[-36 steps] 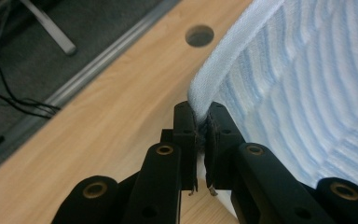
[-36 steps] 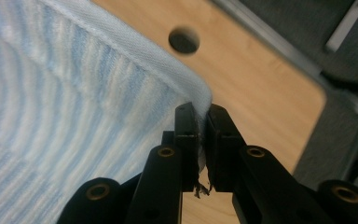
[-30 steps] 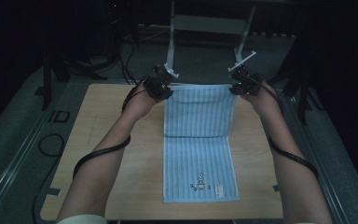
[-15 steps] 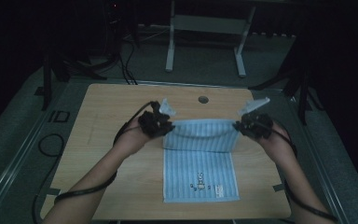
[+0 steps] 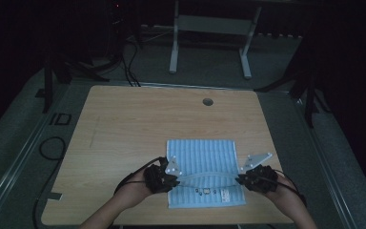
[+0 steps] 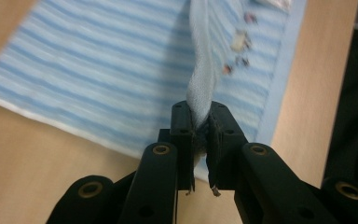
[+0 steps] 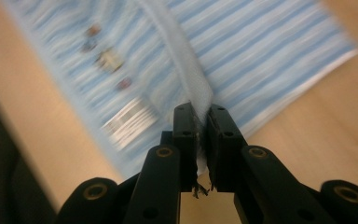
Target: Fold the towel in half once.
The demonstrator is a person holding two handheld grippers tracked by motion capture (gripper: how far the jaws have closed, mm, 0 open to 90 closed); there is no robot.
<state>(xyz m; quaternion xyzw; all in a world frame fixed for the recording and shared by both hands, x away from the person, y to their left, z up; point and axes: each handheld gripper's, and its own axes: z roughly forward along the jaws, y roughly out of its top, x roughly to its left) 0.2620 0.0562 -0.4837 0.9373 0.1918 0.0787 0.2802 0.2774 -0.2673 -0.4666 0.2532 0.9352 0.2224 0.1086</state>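
Cloth (image 5: 205,167) — one piece, blue and white striped — lies on the worktop (image 5: 138,124), and its far edge is carried toward the person's side, so the work in hand looks like folding it in half. Each corner of that edge is pinched by a tool: the left tool (image 5: 167,177) at one end, the right tool (image 5: 244,178) at the other, with the raised hem stretched between them as a pale band. Holding both corners at once keeps the edge taut and straight, which should let it land square on the layer below (a slack edge would likely wrinkle or skew).

In the left gripper view the left tool (image 6: 200,135) has its jaws closed tight on a bunched strip of fabric that runs away from the tips; beyond and beneath them spreads the flat striped layer. The right tool (image 7: 201,135) shows the same clamp in the right gripper view, with a printed label (image 7: 128,122) and a few small marks to the left of its jaws.

Count: one cloth, two tools, both gripping it.
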